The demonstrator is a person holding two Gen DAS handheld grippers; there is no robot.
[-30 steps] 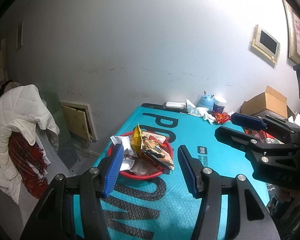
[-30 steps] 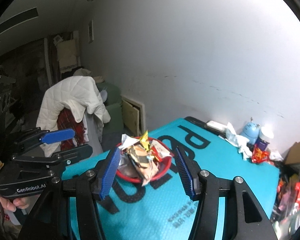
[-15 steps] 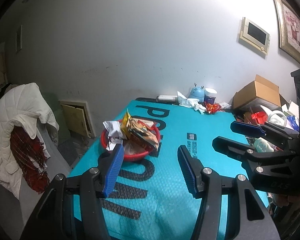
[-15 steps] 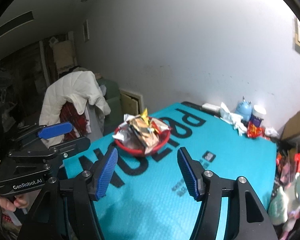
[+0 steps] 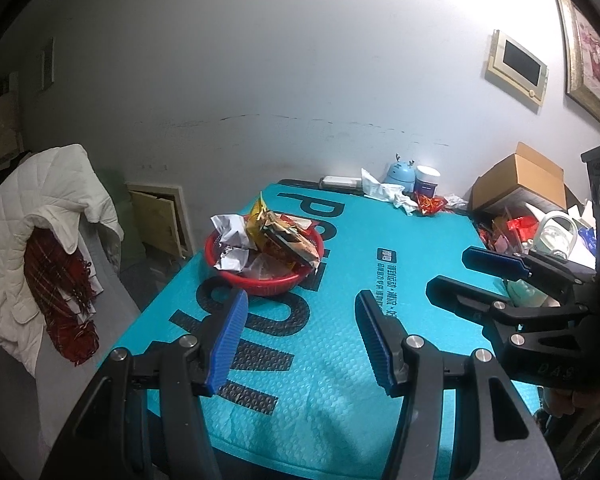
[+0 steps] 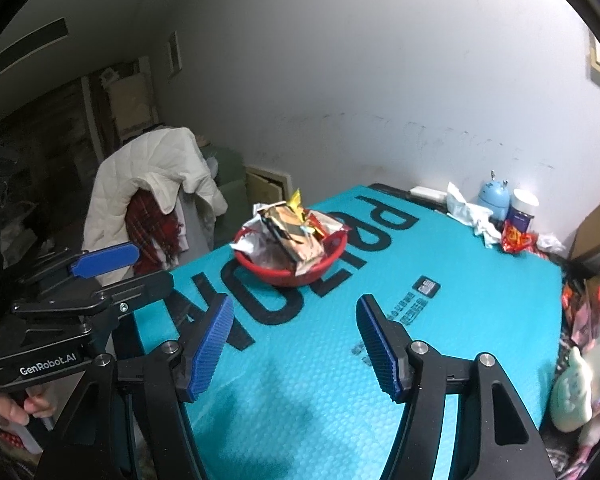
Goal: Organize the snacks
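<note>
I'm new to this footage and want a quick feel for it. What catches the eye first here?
A red basket heaped with crumpled snack packets stands on a bright teal mat with big black letters, toward its left edge. In the foreground, the left claw and right claw hang open and empty over the mat. Left of the table, a white quilted jacket drapes over a chair.

Both hand-held grippers farther back from basket, right one wider.

Red basket, teal black-lettered mat
</note>
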